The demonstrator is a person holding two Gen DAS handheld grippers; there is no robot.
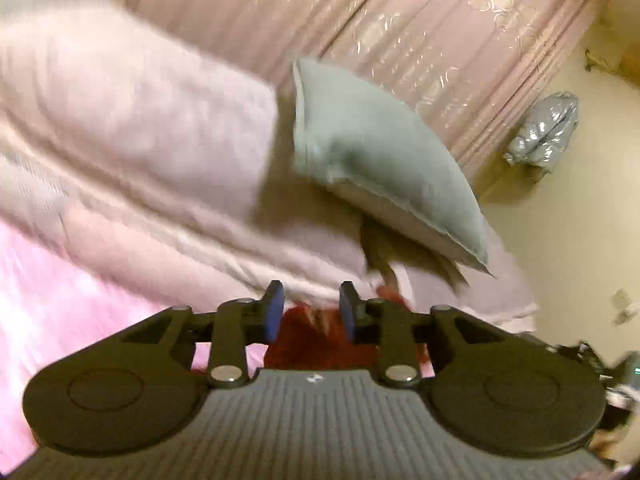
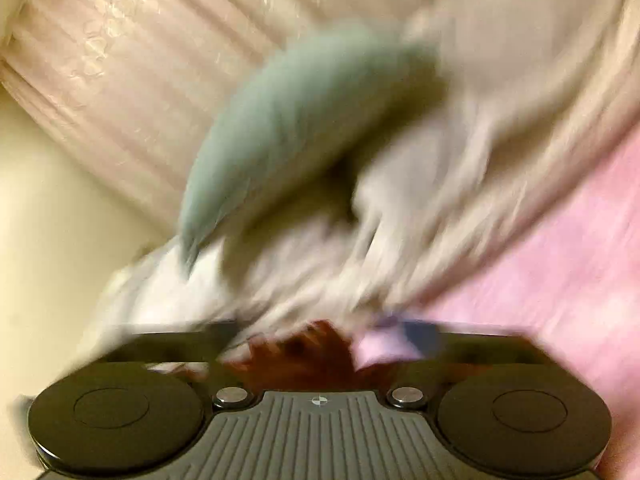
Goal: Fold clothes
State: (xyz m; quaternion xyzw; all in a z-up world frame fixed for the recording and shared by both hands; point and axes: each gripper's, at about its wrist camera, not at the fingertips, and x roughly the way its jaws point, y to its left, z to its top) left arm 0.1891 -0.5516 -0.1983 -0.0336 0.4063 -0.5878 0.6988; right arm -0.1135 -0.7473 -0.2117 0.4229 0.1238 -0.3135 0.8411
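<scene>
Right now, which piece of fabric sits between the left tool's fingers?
The dark red garment, low between the left tool fingers; the pale pink quilt and grey-green pillow lie beyond.

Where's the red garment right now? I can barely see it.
The red garment sits low and central in the left wrist view, between the left gripper fingers on the pink sheet; the right wrist view shows it blurred at its gripper's base.

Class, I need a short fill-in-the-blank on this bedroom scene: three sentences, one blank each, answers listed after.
1. The garment between the left gripper fingers is ____ in colour.
2. The cushion leaning on the pale duvet is grey-____.
3. The bedsheet under the duvet is ____.

Missing words: red; green; pink
</scene>
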